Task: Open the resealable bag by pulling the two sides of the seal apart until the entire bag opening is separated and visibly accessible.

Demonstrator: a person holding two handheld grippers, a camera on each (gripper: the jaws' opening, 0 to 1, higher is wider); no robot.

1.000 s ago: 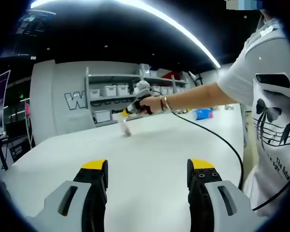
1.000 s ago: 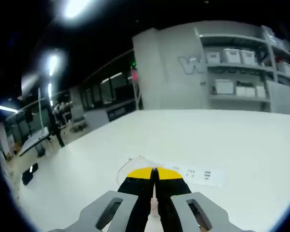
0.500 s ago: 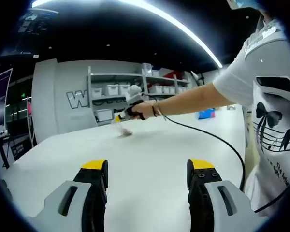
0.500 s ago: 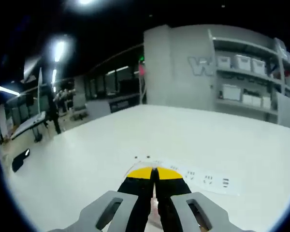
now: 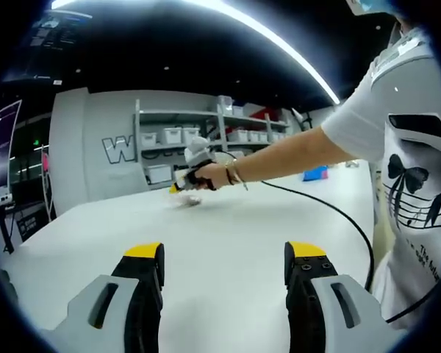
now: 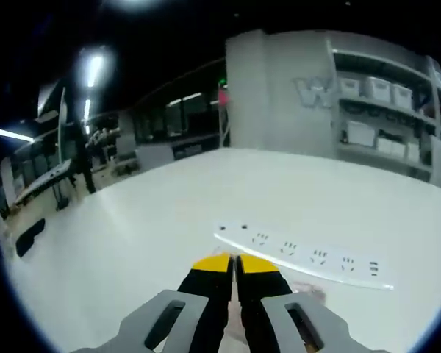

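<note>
Bag [image 6: 306,293] pinched between right jaws

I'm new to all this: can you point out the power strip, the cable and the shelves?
power strip [image 6: 309,257], right gripper view, its middle.
cable [image 5: 331,211], left gripper view, mid-length.
shelves [image 5: 178,137], left gripper view, bin row.

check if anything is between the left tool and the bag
Nothing visible does. Bare table lies between the open left tool and the bag, which sits far across at the tip of the shut right tool.

Right tool [image 6: 236,259] jaws together, power strip [image 6: 309,256] beyond, white table [image 6: 132,243]
</note>
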